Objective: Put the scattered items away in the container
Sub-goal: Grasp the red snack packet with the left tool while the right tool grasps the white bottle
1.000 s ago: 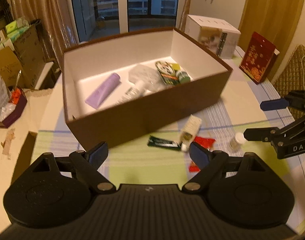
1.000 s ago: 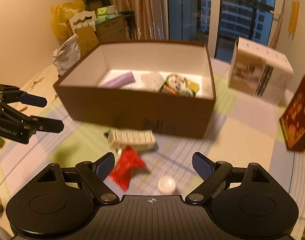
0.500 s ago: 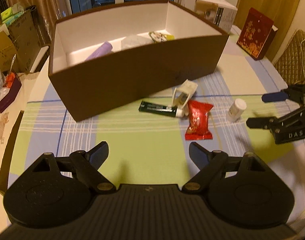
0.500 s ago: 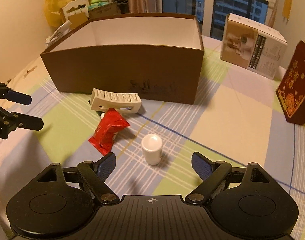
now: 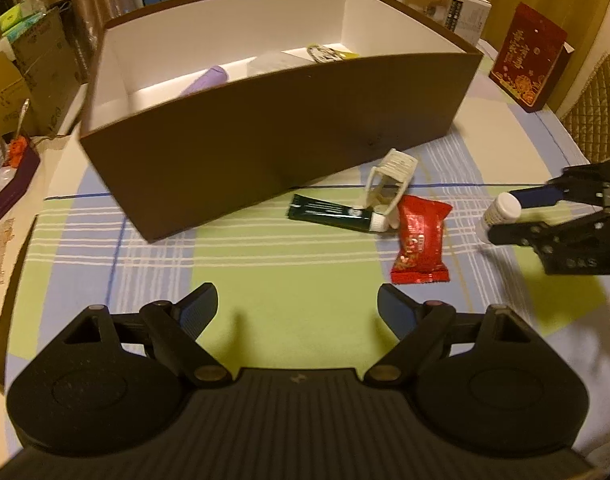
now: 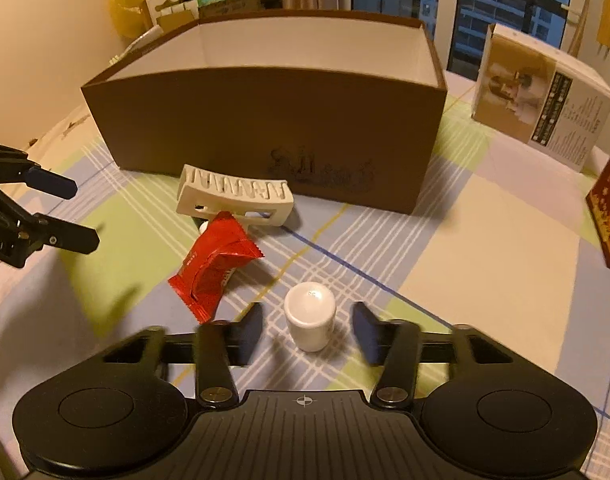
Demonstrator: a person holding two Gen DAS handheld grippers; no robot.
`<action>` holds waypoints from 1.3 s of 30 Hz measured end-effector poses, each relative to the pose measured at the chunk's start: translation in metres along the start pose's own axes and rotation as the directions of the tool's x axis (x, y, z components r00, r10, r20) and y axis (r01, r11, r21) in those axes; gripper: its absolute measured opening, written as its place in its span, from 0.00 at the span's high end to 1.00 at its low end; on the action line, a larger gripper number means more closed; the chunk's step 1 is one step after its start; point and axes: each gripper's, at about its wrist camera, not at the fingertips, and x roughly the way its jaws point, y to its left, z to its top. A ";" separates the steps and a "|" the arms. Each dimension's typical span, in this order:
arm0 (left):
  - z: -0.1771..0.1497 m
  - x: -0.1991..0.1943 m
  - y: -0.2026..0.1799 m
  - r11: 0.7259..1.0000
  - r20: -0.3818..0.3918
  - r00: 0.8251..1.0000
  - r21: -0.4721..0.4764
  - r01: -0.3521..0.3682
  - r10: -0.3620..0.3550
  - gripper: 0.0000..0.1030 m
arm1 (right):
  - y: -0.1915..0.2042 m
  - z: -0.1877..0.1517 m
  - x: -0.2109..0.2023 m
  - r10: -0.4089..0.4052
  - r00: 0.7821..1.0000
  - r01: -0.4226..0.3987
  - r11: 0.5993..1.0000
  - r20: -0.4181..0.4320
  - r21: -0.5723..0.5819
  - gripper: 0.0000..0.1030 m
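Observation:
A brown box (image 5: 289, 128) with a white inside holds a purple tube (image 5: 207, 80) and other packets. In front of it lie a dark green tube (image 5: 329, 212), a white slotted holder (image 6: 235, 196) and a red packet (image 6: 217, 268). A small white bottle (image 6: 311, 320) stands upright between the fingers of my right gripper (image 6: 309, 332); the jaws are open, with a gap on each side. In the left wrist view the same bottle (image 5: 503, 208) sits inside the right gripper (image 5: 503, 218). My left gripper (image 5: 297, 308) is open and empty, low over the cloth.
A checked cloth (image 5: 285, 264) covers the table. A printed carton (image 6: 541, 104) and a red gift box (image 5: 527, 56) stand behind and to the right of the brown box. Boxes and bags (image 5: 21, 68) crowd the floor past the table's left edge.
Both grippers have dropped lower toward the table. The right gripper has moved forward until the white bottle stands between its fingers, and its jaws have narrowed.

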 end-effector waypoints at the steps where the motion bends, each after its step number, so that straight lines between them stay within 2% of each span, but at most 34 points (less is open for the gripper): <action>1: 0.000 0.002 -0.002 1.000 -0.002 1.000 0.005 0.008 -0.008 0.18 | 0.000 0.000 0.002 -0.001 1.000 0.001 1.000 0.003 -0.002 0.53; 2: 0.000 0.004 -0.005 1.000 -0.004 1.000 0.010 0.016 -0.016 0.18 | -0.001 -0.001 0.002 -0.001 1.000 0.001 1.000 0.007 -0.005 0.71; 3: 0.000 0.006 -0.007 1.000 -0.004 1.000 0.017 0.024 -0.024 0.18 | -0.002 -0.001 0.002 0.002 1.000 -0.002 1.000 0.007 -0.001 0.71; 7: 0.001 0.012 -0.019 0.997 -0.001 0.997 0.039 0.071 -0.071 0.19 | -0.014 -0.002 -0.005 -0.011 1.000 0.010 0.998 0.010 0.066 0.71; 15: 0.008 0.029 -0.045 0.984 0.012 0.986 0.071 0.163 -0.164 0.30 | -0.047 -0.012 -0.033 -0.050 0.998 0.042 0.975 0.031 0.218 0.71; 20: 0.011 0.044 -0.056 0.985 0.018 0.986 0.040 0.166 -0.167 0.39 | -0.062 -0.026 -0.045 -0.087 0.996 0.076 0.953 0.026 0.292 0.71; 25: 0.016 0.056 -0.061 0.986 0.015 0.986 -0.004 0.166 -0.166 0.40 | -0.067 -0.036 -0.052 -0.101 0.995 0.088 0.942 0.022 0.325 0.71; 28: 0.019 0.062 -0.067 0.988 0.008 0.988 0.001 0.155 -0.155 0.49 | -0.066 -0.039 -0.054 -0.103 0.994 0.089 0.939 0.023 0.333 0.71; 30: 0.022 0.065 -0.070 0.987 0.000 0.987 0.011 0.159 -0.159 0.67 | -0.064 -0.040 -0.055 -0.100 0.995 0.087 0.939 0.024 0.334 0.71; 32: 0.022 0.066 -0.073 0.988 -0.002 0.988 0.024 0.153 -0.153 0.74 | -0.062 -0.039 -0.054 -0.093 0.995 0.080 0.940 0.024 0.330 0.71; 39: 0.013 0.054 -0.073 0.987 -0.020 0.989 0.067 0.148 -0.147 0.77 | -0.053 -0.037 -0.055 -0.064 0.998 0.052 0.948 0.028 0.315 0.71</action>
